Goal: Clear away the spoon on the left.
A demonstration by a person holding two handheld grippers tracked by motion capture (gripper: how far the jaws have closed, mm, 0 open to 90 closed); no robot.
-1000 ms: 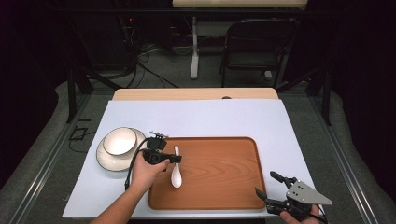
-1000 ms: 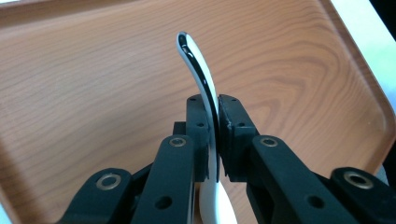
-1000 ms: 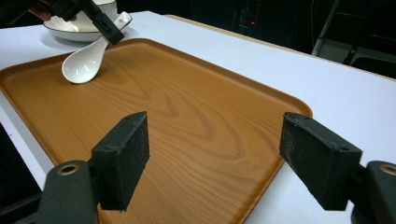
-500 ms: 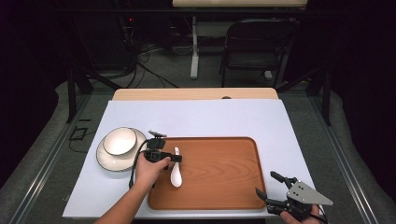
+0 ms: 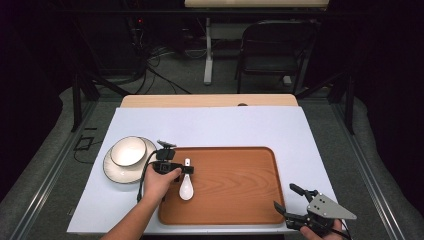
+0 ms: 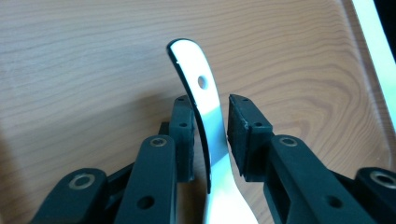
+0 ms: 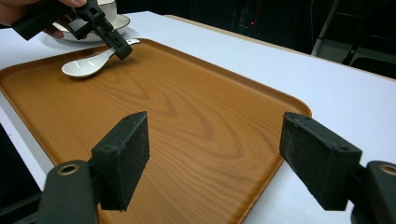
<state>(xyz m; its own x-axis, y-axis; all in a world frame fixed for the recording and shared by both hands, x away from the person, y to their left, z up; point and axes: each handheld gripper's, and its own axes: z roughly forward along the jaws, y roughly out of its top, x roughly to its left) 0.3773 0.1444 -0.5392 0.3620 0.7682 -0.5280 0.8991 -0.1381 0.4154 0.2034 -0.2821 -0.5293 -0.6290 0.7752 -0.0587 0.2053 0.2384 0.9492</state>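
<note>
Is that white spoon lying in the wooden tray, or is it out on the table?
In the tray. The spoon lies on the wooden tray, its handle between the left gripper jaws.

Spoon (image 5: 186,186) on tray (image 5: 240,200) at its left; bowl (image 5: 128,151) on plate (image 5: 112,170) left of tray

Table (image 5: 215,125) had a pale white top, with a bare wooden strip along its far edge. A brown wooden tray (image 5: 235,185) lay flat on the near middle of the top. A white plate (image 5: 112,170) sat directly on the table just left of the tray, apart from its rim, near the table's left edge.
</note>
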